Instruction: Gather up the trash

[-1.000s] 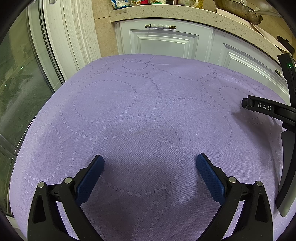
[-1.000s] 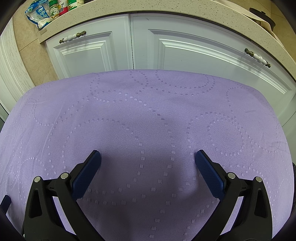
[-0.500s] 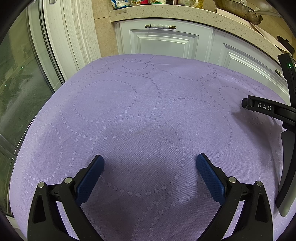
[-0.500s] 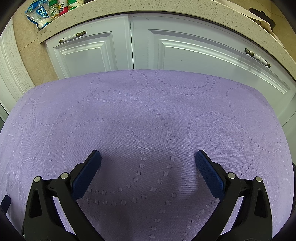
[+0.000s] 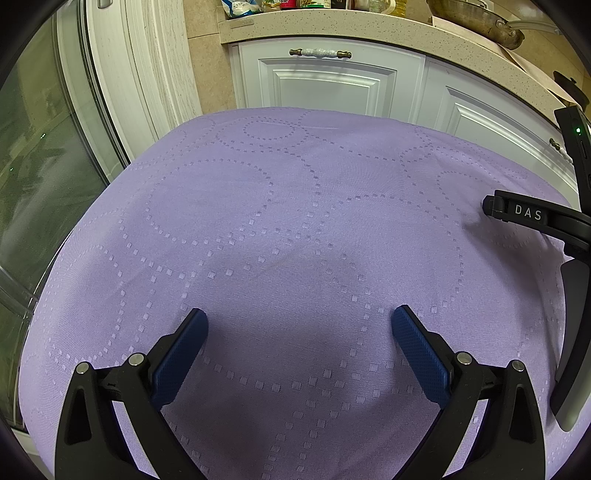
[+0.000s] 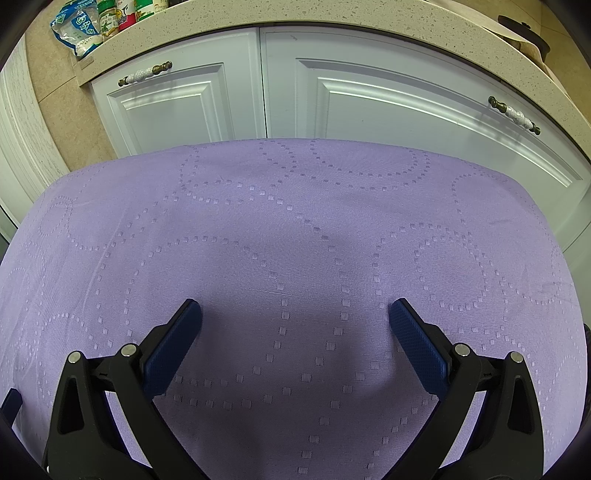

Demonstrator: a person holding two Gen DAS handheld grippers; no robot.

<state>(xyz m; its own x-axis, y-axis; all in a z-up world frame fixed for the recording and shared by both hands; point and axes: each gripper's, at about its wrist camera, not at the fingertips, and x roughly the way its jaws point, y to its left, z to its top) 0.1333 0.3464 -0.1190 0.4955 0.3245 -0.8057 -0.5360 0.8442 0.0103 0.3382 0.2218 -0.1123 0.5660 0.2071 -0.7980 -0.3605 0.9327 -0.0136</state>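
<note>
Both tools hung spread and empty over the purple tablecloth (image 5: 295, 221) — left gripper (image 5: 299, 325), right gripper (image 6: 293, 314). No trash showed in either view; the sensible move was probably to look around before reaching — not grab blind.

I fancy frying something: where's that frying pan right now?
In the left wrist view, the frying pan sits on the speckled countertop at the upper right, above the white cabinets behind the purple tablecloth.
</note>
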